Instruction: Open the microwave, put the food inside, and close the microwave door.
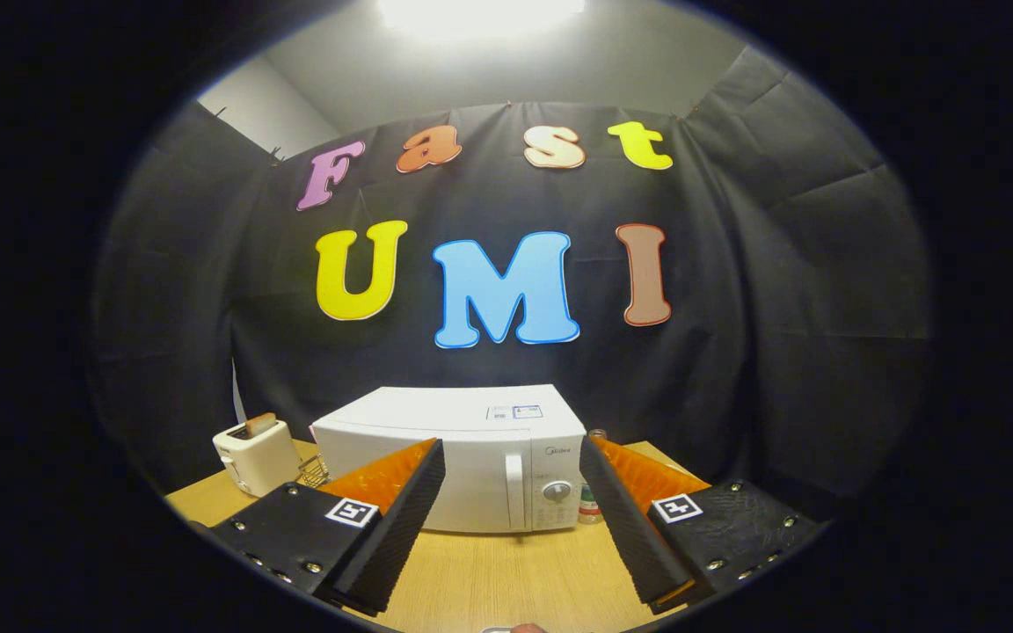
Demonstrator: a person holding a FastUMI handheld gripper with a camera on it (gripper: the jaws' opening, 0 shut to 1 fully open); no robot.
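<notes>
White microwave (462,462) sits shut beyond the wide-spread, empty gripper (513,492), so opening comes first, I judge, calling for a reach to its door handle (515,491).

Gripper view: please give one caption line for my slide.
Open tongs face the closed white microwave on the wooden table, toaster beside it.

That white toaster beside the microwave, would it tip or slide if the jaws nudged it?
The toaster looks small and boxy, so it would probably slide on the smooth wooden table rather than tip. The slice poking from its top may jostle. The gripper, jaws open, hangs well short of it.
</notes>
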